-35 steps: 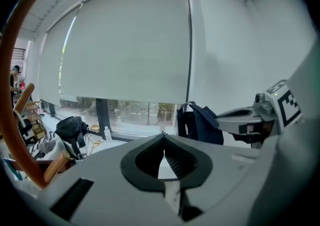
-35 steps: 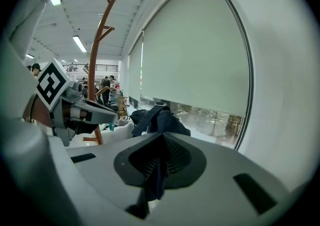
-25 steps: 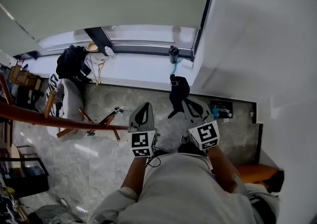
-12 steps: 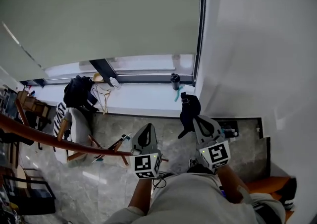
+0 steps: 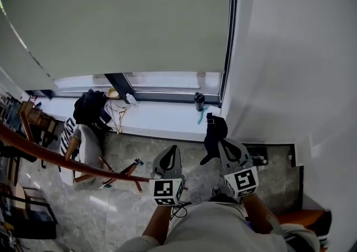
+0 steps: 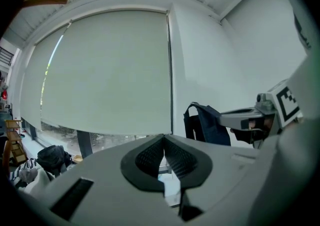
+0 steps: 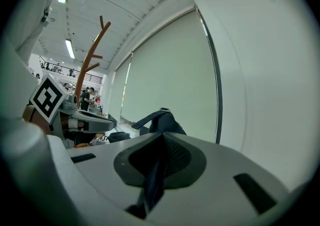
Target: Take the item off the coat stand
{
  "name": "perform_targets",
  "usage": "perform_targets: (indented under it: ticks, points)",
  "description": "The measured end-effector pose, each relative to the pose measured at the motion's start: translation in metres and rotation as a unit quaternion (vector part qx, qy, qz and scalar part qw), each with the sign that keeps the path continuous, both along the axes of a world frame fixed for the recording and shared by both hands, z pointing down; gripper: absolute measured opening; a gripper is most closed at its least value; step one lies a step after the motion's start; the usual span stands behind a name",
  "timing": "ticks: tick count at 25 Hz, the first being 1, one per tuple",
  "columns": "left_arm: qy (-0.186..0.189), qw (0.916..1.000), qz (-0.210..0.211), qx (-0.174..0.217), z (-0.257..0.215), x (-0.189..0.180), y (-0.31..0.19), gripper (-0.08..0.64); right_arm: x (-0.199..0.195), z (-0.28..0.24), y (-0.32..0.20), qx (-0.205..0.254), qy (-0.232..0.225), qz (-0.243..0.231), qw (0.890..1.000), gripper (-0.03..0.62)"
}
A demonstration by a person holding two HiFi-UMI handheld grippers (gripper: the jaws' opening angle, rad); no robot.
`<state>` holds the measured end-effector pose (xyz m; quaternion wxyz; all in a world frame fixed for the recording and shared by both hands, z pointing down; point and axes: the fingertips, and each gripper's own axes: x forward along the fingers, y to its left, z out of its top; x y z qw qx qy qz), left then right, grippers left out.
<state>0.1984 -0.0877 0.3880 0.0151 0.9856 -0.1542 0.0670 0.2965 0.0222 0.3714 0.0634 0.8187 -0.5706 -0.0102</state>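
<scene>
A dark navy bag point(image 5: 213, 129) hangs from my right gripper point(image 5: 219, 141), whose jaws are shut on its strap point(image 7: 154, 180). In the right gripper view the bag point(image 7: 164, 122) bulges just past the closed jaws. The left gripper view has the same bag point(image 6: 205, 125) off to the right, clear of the stand. The brown wooden coat stand point(image 5: 61, 159) slants across the lower left, its feet point(image 5: 124, 173) on the floor beside my left gripper point(image 5: 172, 149). That gripper is shut with nothing in it point(image 6: 163, 138). The stand's bare pegs point(image 7: 91, 56) show far left.
A white sill point(image 5: 162, 118) under the blinds carries a black backpack point(image 5: 91, 107), a hat, a bottle and a dark cup point(image 5: 199, 101). A chair draped with clothes point(image 5: 78, 139) stands by the stand. A white wall point(image 5: 290, 67) closes the right side.
The head view has tipped upward, so both grippers and the sill sit lower in the picture. The bag stays in the right gripper, and both jaws remain closed.
</scene>
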Motion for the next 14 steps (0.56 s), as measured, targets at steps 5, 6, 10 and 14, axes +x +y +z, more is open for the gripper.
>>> perform_targets:
  ticks: [5, 6, 10, 14]
  points:
    - [0.002, 1.0, 0.0, 0.007, -0.003, 0.007, 0.001, 0.011, 0.003, -0.003, -0.001, 0.001, 0.01, -0.007, 1.0, 0.008]
    - [0.003, 1.0, 0.0, 0.005, -0.003, 0.008, 0.002, 0.011, 0.003, -0.004, -0.001, 0.0, 0.012, -0.007, 1.0, 0.008]
    - [0.004, 1.0, 0.005, 0.005, -0.004, 0.012, 0.005, 0.011, 0.005, -0.004, 0.001, -0.002, 0.012, -0.008, 1.0, 0.008]
    - [0.006, 0.9999, 0.01, 0.01, -0.004, 0.025, 0.004, 0.011, 0.02, -0.003, 0.0, 0.001, 0.013, -0.002, 1.0, 0.008]
